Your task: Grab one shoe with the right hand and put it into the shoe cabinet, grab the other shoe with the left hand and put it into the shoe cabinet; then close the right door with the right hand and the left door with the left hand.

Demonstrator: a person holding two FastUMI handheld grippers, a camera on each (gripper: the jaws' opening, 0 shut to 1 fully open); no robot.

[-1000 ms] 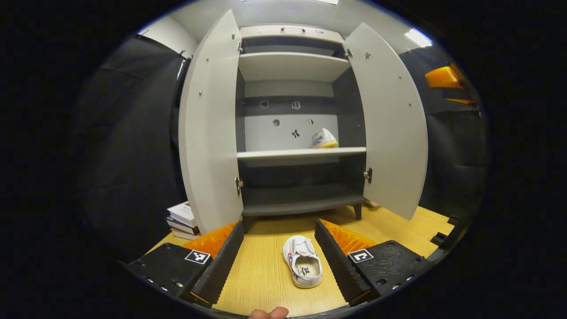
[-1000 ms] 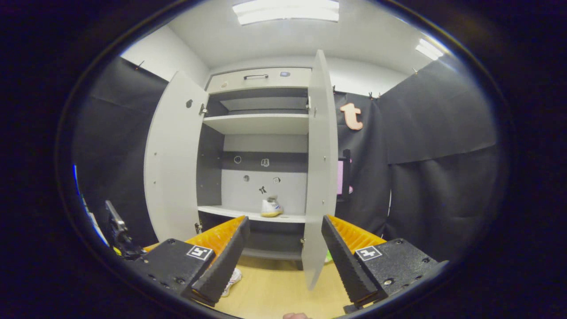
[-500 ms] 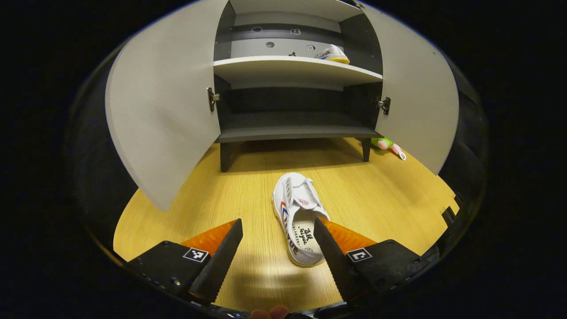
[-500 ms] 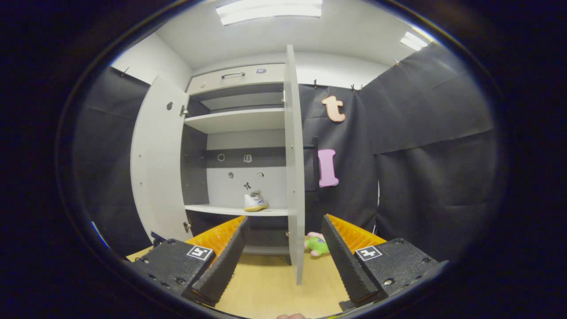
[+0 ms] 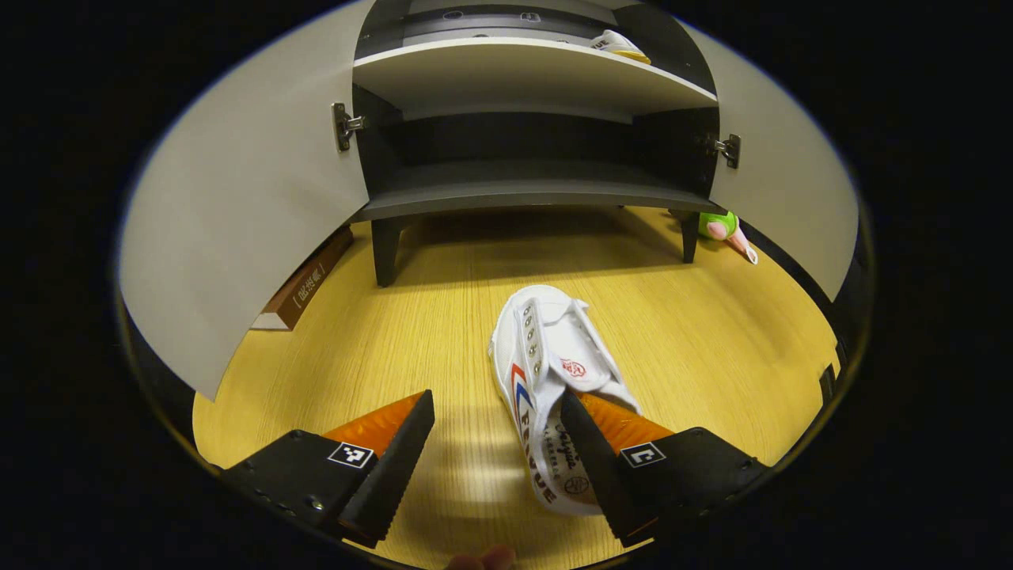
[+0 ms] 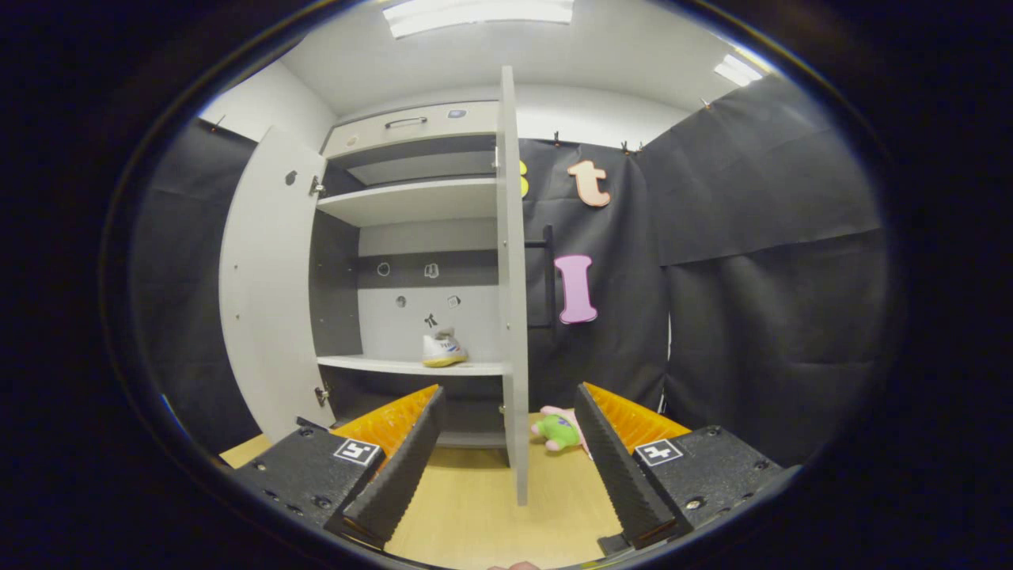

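Note:
A white shoe (image 5: 546, 372) with red and blue stripes lies on the wooden floor (image 5: 712, 340), toe toward the shoe cabinet (image 5: 522, 190). My left gripper (image 5: 498, 455) stands open low over it; its right finger sits over the shoe's heel opening, and its left finger is over bare floor. The other white shoe (image 5: 621, 43) rests on the cabinet's middle shelf, at the right, also seen as the shoe (image 6: 442, 350) in the right gripper view. Both cabinet doors stand open. My right gripper (image 6: 510, 467) is open and empty, facing the edge of the right door (image 6: 510, 317).
A green and pink plush toy (image 5: 724, 229) lies on the floor by the cabinet's right leg, behind the right door. A book (image 5: 305, 281) lies on the floor behind the left door (image 5: 237, 206). Black cloth walls close in on both sides.
My left gripper tilted down and moved forward to the shoe on the floor, which now lies partly under its right finger. My right gripper drifted right, past the right door's edge.

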